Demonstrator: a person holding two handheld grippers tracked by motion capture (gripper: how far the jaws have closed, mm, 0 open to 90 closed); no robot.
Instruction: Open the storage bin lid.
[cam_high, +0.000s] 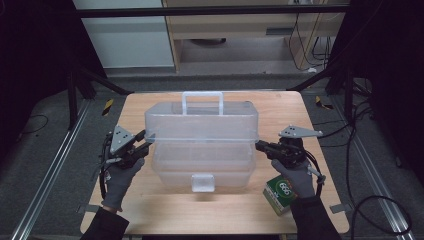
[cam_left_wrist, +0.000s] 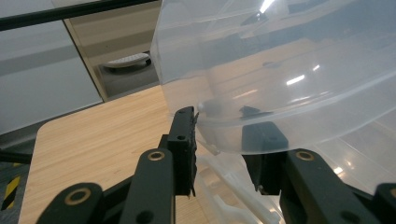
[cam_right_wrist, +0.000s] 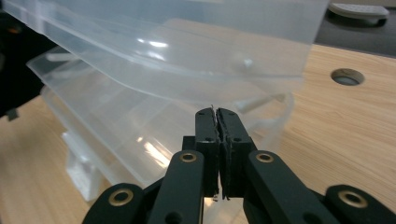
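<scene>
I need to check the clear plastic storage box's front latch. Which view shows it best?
The high view: the latch faces the camera at the centre of the clear plastic storage box. The right gripper view catches it blurred and side-on; the left gripper view has the box's raised lid.

Probably lab: framed rig (cam_high: 210, 10), cables (cam_high: 372, 210).

By my right hand I see a small green box (cam_high: 281, 194) near the front right of the table, and it bears large white figures that look like "666" or "888", too blurred to settle. Smaller print sits above them, and I cannot read it.
</scene>
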